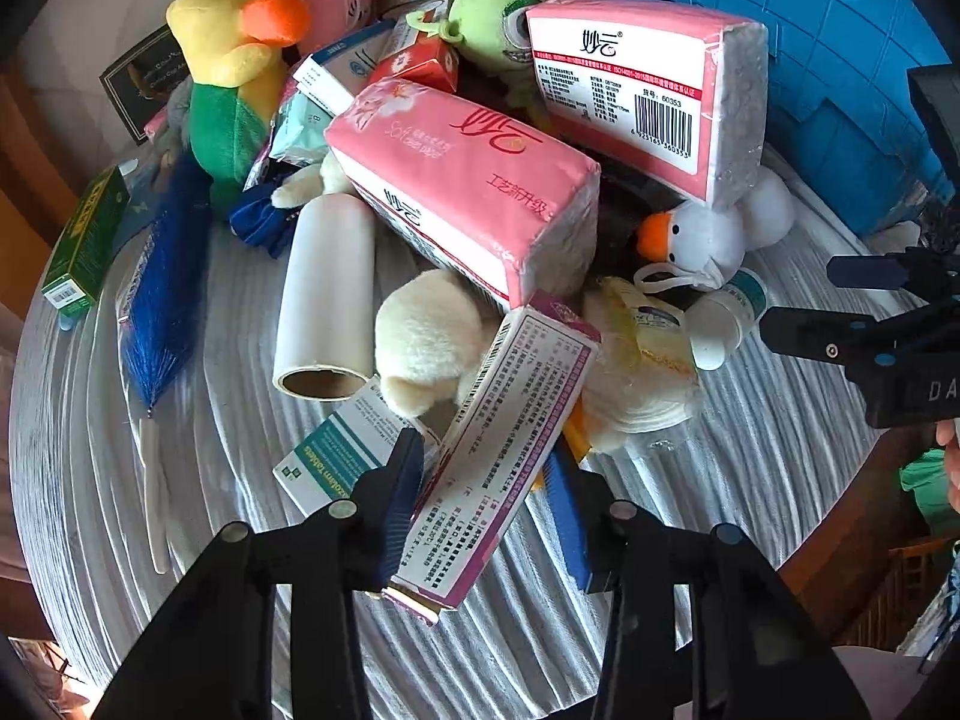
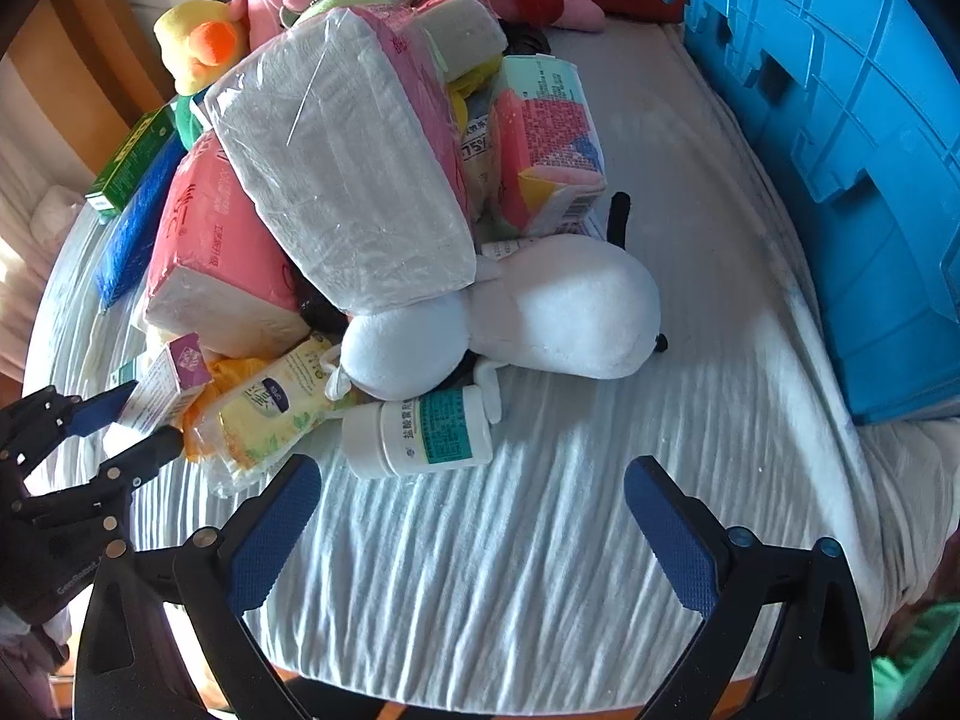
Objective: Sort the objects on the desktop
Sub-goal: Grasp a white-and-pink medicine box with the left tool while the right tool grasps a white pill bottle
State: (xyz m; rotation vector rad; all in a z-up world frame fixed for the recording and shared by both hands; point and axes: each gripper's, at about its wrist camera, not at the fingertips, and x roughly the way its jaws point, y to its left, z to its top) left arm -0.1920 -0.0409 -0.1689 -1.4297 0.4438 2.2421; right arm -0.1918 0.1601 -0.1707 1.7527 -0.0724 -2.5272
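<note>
The left gripper [image 1: 480, 516] is clamped on a long white box with purple ends [image 1: 498, 450], its blue pads pressing the box's two long sides; the box tilts up out of the near edge of a heap of things on a round table under a white ribbed cloth [image 1: 750, 480]. The right gripper [image 2: 474, 534] hangs with its jaws wide apart over bare cloth, nothing between them, just short of a small white pill bottle with a teal label [image 2: 420, 432] that lies on its side at the near foot of the heap. Taking the held box as the mark: a teal and white flat box [image 1: 342, 456] lies under its lower end, a cream soft toy [image 1: 426, 342] sits just behind it, and a white paper roll [image 1: 327, 294] lies to the left of that toy. Above the box a pink tissue pack [image 1: 462, 192] tops the heap, with a second pink tissue pack [image 1: 648, 90] leaning behind it. To the right of the box lie a yellow wipes packet [image 1: 642, 354] and a white goose toy with an orange beak [image 1: 708, 240]. Far left are a blue brush [image 1: 162, 300] and a green box [image 1: 84, 240]; at the back stands a yellow and green duck toy [image 1: 234, 72]. A blue plastic crate [image 2: 840, 150] fills the far right.
</note>
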